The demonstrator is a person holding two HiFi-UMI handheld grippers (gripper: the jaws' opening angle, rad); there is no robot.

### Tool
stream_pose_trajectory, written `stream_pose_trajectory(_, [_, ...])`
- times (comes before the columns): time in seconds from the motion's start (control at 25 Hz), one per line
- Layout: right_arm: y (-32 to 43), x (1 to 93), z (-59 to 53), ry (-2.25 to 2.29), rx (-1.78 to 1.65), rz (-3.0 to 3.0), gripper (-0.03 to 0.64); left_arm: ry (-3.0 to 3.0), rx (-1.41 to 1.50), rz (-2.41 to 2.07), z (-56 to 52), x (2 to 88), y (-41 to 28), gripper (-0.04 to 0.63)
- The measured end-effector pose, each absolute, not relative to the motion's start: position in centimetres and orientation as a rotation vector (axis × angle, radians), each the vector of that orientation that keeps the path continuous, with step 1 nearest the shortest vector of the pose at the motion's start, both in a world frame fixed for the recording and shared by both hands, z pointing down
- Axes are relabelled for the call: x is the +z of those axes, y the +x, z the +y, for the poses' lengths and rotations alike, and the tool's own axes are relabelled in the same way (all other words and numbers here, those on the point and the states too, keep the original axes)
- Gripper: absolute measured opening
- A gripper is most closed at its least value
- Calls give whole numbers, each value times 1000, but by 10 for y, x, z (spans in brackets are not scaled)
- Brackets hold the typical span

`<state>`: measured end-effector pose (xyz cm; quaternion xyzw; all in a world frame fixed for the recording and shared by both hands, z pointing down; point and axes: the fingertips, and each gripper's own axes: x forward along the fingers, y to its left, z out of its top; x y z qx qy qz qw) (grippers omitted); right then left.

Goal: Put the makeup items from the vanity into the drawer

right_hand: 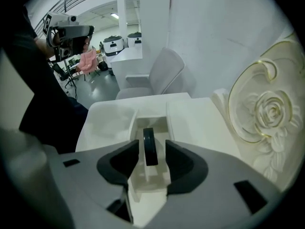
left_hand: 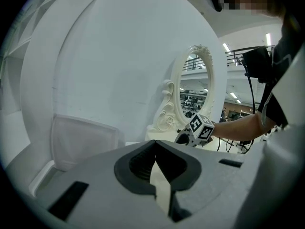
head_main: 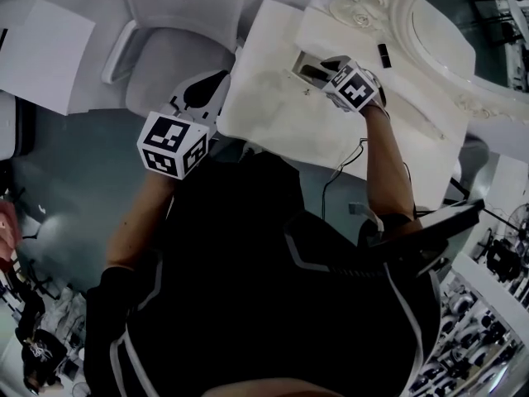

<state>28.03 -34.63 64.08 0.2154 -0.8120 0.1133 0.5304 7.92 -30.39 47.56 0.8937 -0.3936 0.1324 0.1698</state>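
On the white vanity [head_main: 281,114] a small drawer [head_main: 302,59] stands pulled out. My right gripper [head_main: 312,71] points down into it. In the right gripper view a black round compact [right_hand: 149,151] stands on its edge inside the drawer [right_hand: 132,128], between the jaws of my right gripper [right_hand: 151,142]. A gap shows on each side of it, so the gripper is open and not pressing on it. A second small black item [head_main: 383,55] lies on the vanity top by the mirror. My left gripper [head_main: 213,85] hovers at the vanity's left edge, its fingertips [left_hand: 155,144] together with nothing between them.
An ornate white oval mirror [head_main: 463,23] stands at the back of the vanity; its carved rose base [right_hand: 269,111] is close to the drawer's right. A grey-white chair [head_main: 178,48] sits left of the vanity. A cable [head_main: 347,168] hangs off the front edge.
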Motion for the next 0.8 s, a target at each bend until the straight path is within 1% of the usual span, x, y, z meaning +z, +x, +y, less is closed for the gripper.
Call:
stream_pose_trajectory(0.24, [284,587,-358,698,287,-2077,179,2572,376,-1128,-319,462,75,3])
stream_pose_trajectory(0.44, [285,529,-359,933,252,-2146,144,2652,320,-1007,-332,443,82,3])
stream_pose_trajectory(0.8, [272,430,-337,1397,243,-2191,124,2788,219,-882,-358,390,70,3])
